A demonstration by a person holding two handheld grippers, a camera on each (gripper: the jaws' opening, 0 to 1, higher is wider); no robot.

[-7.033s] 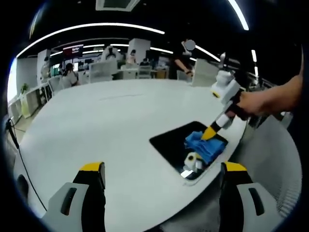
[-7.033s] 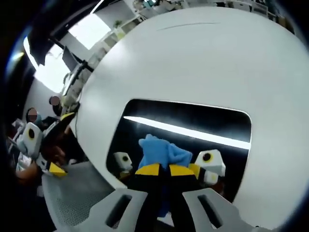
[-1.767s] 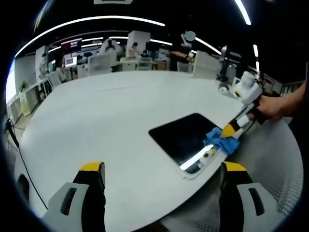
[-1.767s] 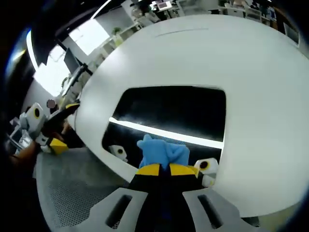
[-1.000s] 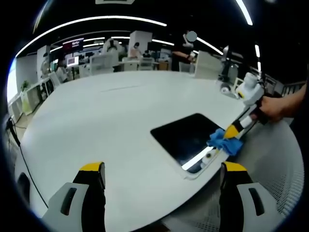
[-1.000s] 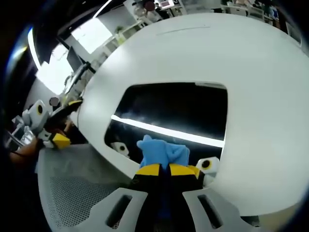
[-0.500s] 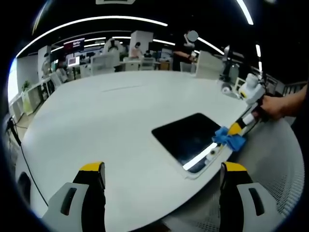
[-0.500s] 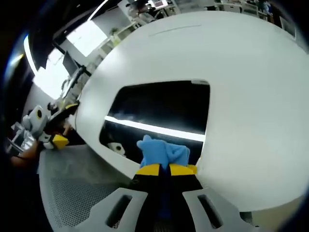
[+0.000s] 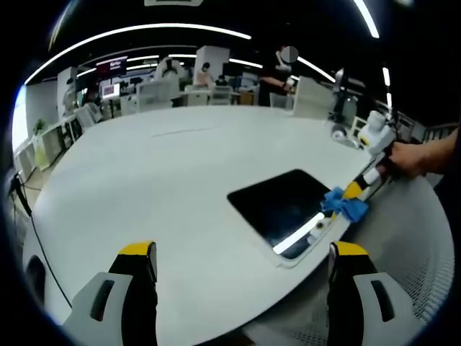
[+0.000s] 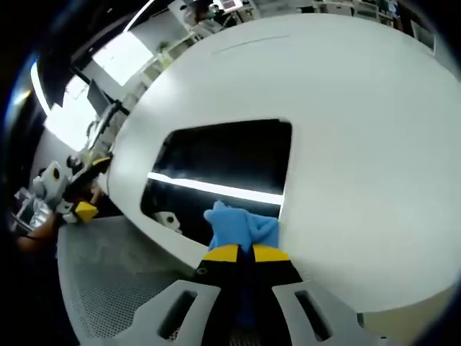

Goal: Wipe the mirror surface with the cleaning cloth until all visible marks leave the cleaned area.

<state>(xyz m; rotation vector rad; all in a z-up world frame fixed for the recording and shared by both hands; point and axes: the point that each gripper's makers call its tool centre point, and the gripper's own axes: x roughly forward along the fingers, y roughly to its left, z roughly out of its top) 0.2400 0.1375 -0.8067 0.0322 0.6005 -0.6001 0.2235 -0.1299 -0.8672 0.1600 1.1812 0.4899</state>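
Two grippers on my list, one mirror, one cloth. Item one, mirror (image 9: 284,209): a flat dark rectangular pane lying face up on the white table (image 9: 158,187), close to the table's near edge, reflecting a bright ceiling strip; I judge it rigid, smooth, slippery under a wipe and breakable, so it wants pressing from above, not lifting or pushing at the rim. Item two, cleaning cloth (image 10: 241,227): blue, bunched, soft and light; I judge it will fold and drag rather than slide stiffly, and is best held by a gathered wad as it is now. It sits at the mirror's near corner, partly over the pane's edge toward the table. Item three, right gripper (image 10: 241,252): jaws pressed together, pinching the cloth, whose free end fans out ahead of the yellow tips; seen from the left gripper view it (image 9: 353,191) reaches in from the right, held by a hand (image 9: 418,158). Item four, left gripper (image 9: 238,259): jaws spread wide, holding nothing, hovering above the table well apart from the mirror. Marks on the glass: too small for me to tell
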